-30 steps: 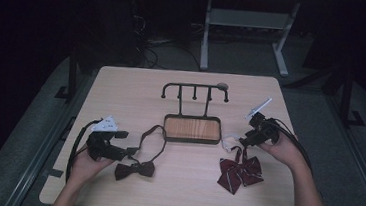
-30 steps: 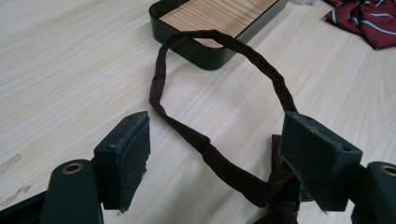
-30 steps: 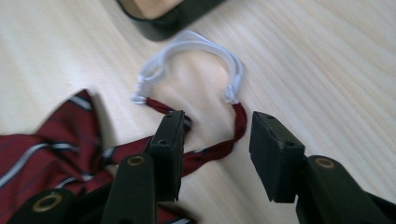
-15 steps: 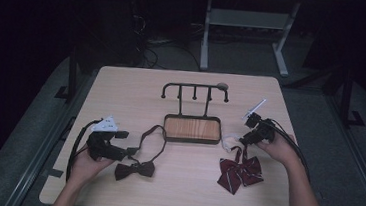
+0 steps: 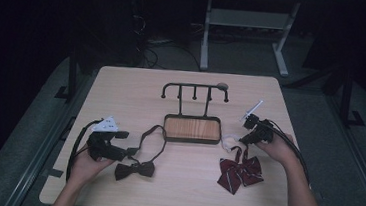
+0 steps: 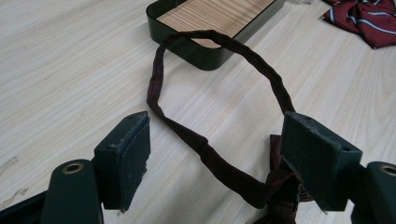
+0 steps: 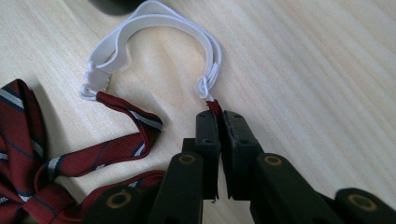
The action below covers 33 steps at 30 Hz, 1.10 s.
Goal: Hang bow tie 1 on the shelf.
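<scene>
Pinching the red strap end of the striped bow tie (image 7: 28, 186), the right claw (image 7: 218, 116) has just been closing and now has its pads pressed together on the fabric, right below the white elastic loop (image 7: 154, 18). That tie's bow lies just beside it on the surface (image 5: 173, 192). The left claw (image 6: 215, 154) stands spread, the dark bow tie's neck loop (image 6: 205, 154) lying between its pads, the wooden tray (image 6: 201, 51) beyond.
</scene>
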{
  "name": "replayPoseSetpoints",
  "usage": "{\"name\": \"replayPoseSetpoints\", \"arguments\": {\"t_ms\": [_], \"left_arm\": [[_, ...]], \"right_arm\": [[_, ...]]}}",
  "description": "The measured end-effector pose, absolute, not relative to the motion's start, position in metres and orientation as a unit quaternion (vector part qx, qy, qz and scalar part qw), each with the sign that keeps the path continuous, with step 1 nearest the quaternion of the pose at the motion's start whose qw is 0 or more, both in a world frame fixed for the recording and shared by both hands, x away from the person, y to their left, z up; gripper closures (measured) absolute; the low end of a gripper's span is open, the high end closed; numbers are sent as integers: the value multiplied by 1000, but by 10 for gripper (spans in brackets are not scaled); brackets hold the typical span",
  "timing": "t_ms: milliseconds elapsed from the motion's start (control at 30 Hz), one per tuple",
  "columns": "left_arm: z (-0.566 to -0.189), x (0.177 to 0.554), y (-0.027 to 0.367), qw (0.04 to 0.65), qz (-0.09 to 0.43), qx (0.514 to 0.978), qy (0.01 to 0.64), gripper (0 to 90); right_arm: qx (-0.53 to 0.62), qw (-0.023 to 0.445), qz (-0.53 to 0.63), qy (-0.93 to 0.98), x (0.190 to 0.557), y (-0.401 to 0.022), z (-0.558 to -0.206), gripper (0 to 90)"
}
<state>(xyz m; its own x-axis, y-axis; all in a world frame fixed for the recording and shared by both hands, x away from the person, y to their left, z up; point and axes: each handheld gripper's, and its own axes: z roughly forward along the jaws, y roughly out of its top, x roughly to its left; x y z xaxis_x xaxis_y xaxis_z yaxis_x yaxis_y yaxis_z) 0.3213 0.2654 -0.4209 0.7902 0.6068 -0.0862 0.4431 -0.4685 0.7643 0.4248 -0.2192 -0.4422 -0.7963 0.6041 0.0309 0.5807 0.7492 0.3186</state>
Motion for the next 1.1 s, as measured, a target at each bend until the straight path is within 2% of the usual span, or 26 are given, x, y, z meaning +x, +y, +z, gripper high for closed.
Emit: {"name": "replayPoseSetpoints", "arguments": {"t_ms": [1100], "left_arm": [[-422,321,262,408,98,855,305,246]], "right_arm": [[283,-3,233,930,388,-240,-400,875]]}}
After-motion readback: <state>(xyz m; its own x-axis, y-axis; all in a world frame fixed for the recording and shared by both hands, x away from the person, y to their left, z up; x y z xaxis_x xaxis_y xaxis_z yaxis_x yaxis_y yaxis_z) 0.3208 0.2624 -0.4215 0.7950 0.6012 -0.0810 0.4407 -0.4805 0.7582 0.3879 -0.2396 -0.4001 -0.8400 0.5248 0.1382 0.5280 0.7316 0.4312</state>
